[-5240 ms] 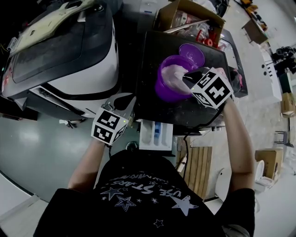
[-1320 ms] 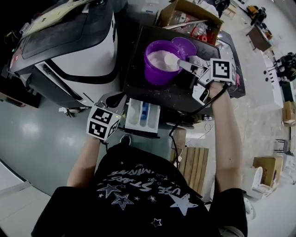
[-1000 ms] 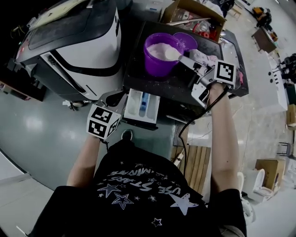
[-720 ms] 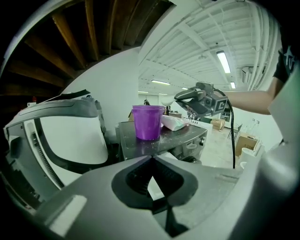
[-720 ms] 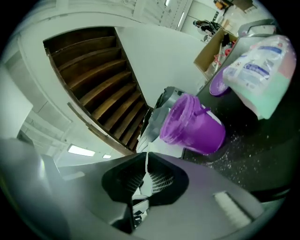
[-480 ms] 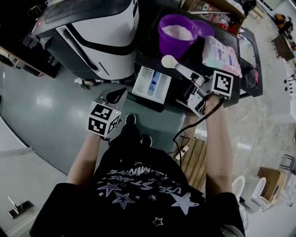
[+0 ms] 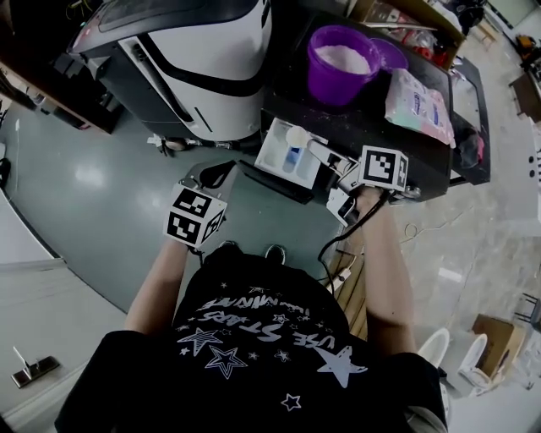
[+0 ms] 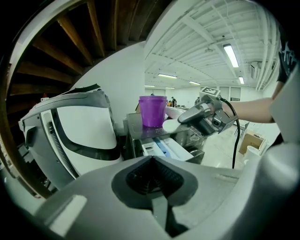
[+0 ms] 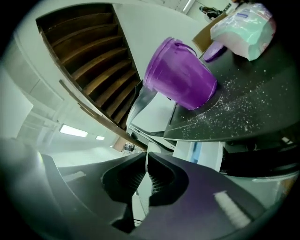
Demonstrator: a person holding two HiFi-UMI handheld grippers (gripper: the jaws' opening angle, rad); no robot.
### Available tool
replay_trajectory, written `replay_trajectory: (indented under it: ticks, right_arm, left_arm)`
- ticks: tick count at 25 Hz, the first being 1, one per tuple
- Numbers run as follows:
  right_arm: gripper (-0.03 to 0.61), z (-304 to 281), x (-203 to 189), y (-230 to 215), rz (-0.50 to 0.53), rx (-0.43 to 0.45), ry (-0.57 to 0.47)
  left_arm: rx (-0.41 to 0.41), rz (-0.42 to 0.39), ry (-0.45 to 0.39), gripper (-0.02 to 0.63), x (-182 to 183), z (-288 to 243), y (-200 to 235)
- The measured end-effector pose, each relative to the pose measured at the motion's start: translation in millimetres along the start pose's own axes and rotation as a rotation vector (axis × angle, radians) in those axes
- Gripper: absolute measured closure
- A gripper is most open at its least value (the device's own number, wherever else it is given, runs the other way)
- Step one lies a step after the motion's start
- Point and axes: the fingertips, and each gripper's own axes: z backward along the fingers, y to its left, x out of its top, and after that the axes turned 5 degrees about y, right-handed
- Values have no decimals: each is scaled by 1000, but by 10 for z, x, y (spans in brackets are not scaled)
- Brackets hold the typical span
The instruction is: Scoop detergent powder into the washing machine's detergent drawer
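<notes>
The white detergent drawer (image 7: 287, 154) with a blue middle slot stands pulled out from the black-topped washing machine (image 7: 423, 148). My right gripper (image 7: 340, 164) is shut on the handle of a white scoop (image 7: 297, 135), whose heaped bowl hangs over the drawer's far end. In the right gripper view the handle (image 9: 143, 185) shows as a thin white strip pinched between the jaws of that gripper (image 9: 147, 161). The purple bucket (image 7: 341, 61) of powder stands on the machine's top. My left gripper (image 7: 215, 174) hangs shut and empty, left of the drawer (image 8: 164, 149).
A purple lid (image 7: 391, 52) and a detergent bag (image 7: 419, 95) lie beside the bucket. Spilled powder (image 9: 234, 110) dusts the black top. A white and black appliance (image 7: 203, 51) stands to the left, a cardboard box (image 7: 406, 19) behind. Green floor (image 7: 93, 194) lies below.
The right gripper carried the filled scoop out of the purple bucket and down toward me, to above the open drawer. The left gripper stayed in place, shut.
</notes>
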Motion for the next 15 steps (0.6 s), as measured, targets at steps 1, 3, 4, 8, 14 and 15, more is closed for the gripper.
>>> replay_trajectory:
  ticks: [1,3,4,8,14,15]
  right_arm:
    - [541,-51,-54,-5,-8,-13,12]
    - [541,-146,-135,5,-22,-18,28]
    - [541,-184,-166,-4,-25,-27,34]
    - [541,-308,-263,-87,-18,-95,51]
    - [541,-474,-348,-196,73,-228,85]
    - [541,-501,-359,-209,93,-251,95]
  left_arm:
    - [-4,2,2,614,-5,-15,29]
    - [-17,4,7,614,-10,-44,75]
    - [-26,3,10,614,-16,-57,91]
    - [-64,-4,16,614,-66,-88,143]
    - [-116,-19,17,614,-143,-93,235]
    - [-122,-22,17,614,-148,-86,252]
